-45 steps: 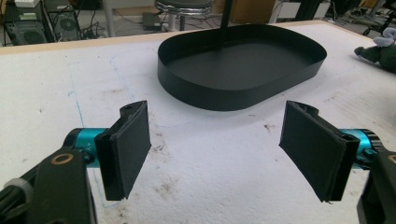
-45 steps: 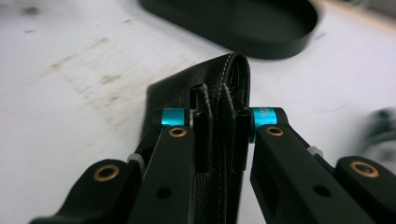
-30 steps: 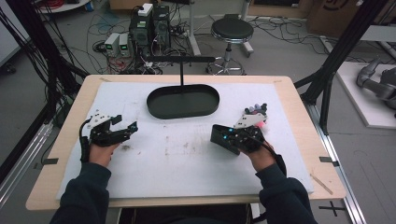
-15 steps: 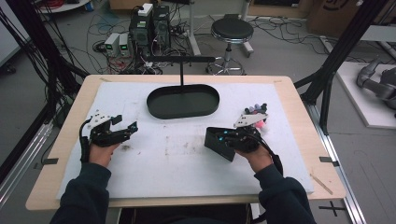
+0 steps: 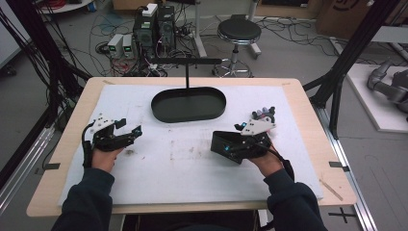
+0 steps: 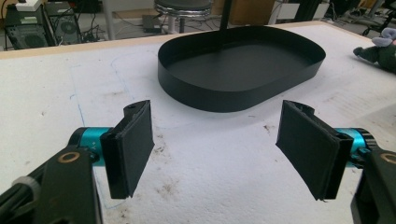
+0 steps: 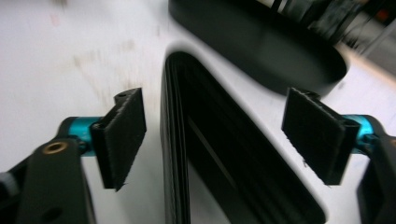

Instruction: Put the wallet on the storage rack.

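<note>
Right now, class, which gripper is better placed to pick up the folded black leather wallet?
The right gripper: the folded black leather wallet stands between its jaws, which have just been opening. The left gripper has only bare table ahead.

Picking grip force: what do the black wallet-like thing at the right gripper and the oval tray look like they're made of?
Wallet: likely leather or faux leather, matte black; stacked folded layers at its edge. Blurred, so unsure.
Tray: probably thin painted metal or plastic, smooth satin black; thin upright wall, soft sheen.
</note>
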`<state>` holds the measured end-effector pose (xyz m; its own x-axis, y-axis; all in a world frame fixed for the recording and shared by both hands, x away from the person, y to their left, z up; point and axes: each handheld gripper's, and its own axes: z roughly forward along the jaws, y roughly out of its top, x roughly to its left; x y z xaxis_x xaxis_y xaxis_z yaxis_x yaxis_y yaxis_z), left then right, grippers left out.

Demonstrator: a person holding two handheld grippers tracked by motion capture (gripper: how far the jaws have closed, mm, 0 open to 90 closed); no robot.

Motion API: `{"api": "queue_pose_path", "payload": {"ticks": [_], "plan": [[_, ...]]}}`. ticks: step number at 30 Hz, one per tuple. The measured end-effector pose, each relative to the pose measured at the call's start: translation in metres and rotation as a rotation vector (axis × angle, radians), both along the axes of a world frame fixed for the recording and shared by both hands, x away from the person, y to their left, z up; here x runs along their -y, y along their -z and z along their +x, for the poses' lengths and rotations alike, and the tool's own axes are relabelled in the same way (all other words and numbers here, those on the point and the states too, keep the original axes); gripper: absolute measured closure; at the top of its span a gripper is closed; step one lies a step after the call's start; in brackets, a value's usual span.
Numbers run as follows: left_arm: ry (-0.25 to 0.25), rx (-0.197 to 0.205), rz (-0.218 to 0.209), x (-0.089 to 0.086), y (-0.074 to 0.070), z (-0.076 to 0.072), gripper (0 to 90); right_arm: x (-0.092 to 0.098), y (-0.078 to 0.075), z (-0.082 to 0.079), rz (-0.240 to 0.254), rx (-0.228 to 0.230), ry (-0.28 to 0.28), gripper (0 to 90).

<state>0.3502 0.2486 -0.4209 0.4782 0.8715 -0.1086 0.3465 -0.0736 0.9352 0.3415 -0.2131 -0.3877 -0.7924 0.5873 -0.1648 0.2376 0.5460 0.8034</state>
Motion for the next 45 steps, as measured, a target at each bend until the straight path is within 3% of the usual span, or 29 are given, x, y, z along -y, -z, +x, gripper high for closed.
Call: {"api": "queue_pose_path", "payload": {"ticks": [1, 5, 9, 11, 12, 13, 15, 20, 24, 30, 31, 35, 36, 38, 41, 45], "plan": [[0.0, 0.0, -0.001, 0.0, 0.0, 0.0, 26.8, 0.001, 0.007, 0.004, -0.027, -0.016, -0.001, 21.4], [-0.002, -0.001, -0.002, 0.0, 0.0, 0.0, 26.8, 0.004, 0.013, 0.011, -0.034, -0.069, -0.017, 21.7], [-0.002, -0.002, -0.003, 0.0, 0.0, 0.0, 26.8, 0.006, 0.017, 0.014, 0.005, -0.188, -0.073, 40.0], [-0.003, -0.002, -0.003, 0.0, 0.0, 0.0, 26.8, 0.005, 0.018, 0.015, 0.004, -0.203, -0.076, 44.3], [-0.002, -0.002, -0.001, 0.0, 0.0, 0.0, 26.8, 0.003, 0.021, 0.016, 0.014, -0.238, -0.071, 52.9], [-0.002, -0.002, -0.001, 0.0, 0.0, 0.0, 26.8, 0.003, 0.021, 0.016, 0.014, -0.238, -0.071, 52.9], [0.0, 0.0, -0.004, 0.0, 0.0, 0.0, 26.8, 0.003, 0.022, 0.016, 0.047, -0.257, -0.069, 64.7], [-0.002, 0.014, -0.009, 0.0, -0.001, 0.0, 27.2, -0.003, 0.02, 0.016, 0.068, -0.238, -0.039, 77.4], [0.001, 0.013, -0.006, 0.0, 0.0, 0.001, 27.3, -0.009, 0.017, 0.019, 0.058, -0.223, -0.015, 77.6], [0.004, 0.015, -0.012, 0.0, 0.001, 0.001, 27.4, -0.02, 0.006, 0.041, 0.109, -0.2, 0.031, 77.5], [0.009, 0.016, -0.006, 0.001, 0.001, 0.001, 27.4, -0.025, 0.001, 0.05, 0.133, -0.194, 0.041, 77.5], [0.014, 0.018, -0.005, 0.001, 0.001, 0.002, 27.7, -0.033, -0.008, 0.067, 0.156, -0.189, 0.065, 77.6], [0.011, 0.016, -0.005, 0.001, 0.001, 0.002, 27.8, -0.039, -0.014, 0.078, 0.167, -0.184, 0.077, 77.6], [0.008, 0.016, -0.009, 0.0, 0.001, 0.002, 27.8, -0.043, -0.017, 0.083, 0.175, -0.178, 0.085, 77.6], [0.009, 0.02, -0.009, 0.0, 0.001, 0.002, 27.8, -0.058, -0.026, 0.104, 0.181, -0.139, 0.114, 77.6], [0.016, 0.02, -0.01, 0.001, 0.002, 0.002, 28.0, -0.073, -0.027, 0.125, 0.184, -0.12, 0.156, 77.6]]}}
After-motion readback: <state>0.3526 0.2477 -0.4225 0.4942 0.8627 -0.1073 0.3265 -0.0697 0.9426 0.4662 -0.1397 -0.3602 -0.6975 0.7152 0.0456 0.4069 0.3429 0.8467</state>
